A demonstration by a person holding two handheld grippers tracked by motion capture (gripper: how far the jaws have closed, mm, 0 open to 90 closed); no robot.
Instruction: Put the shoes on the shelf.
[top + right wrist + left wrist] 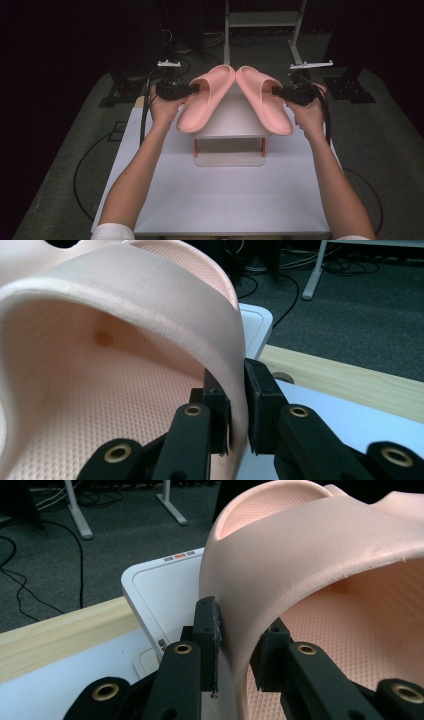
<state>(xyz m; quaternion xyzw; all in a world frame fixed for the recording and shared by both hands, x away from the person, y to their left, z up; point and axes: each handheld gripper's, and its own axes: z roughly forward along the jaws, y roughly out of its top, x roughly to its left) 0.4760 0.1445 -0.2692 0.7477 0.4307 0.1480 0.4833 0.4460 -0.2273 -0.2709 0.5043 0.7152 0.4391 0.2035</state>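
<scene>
Jaws of left gripper and right gripper each clamp a strap edge: left pink slide, right pink slide, toes converging toward frame top over white rack.

left black two-jaw gripper: jaws clamped, forearm extended | right black two-jaw gripper: jaws clamped, forearm extended

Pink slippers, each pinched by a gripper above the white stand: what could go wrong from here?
1. Each gripper, left and right, clamps just the thin strap edge of its slipper, left slipper and right slipper; the soft strap could flex and slip free.
2. The slippers' toes meet above the white stand; a nudge may shift one.
3. Heels overhang the stand's sides, so a released slipper might tip off.
</scene>
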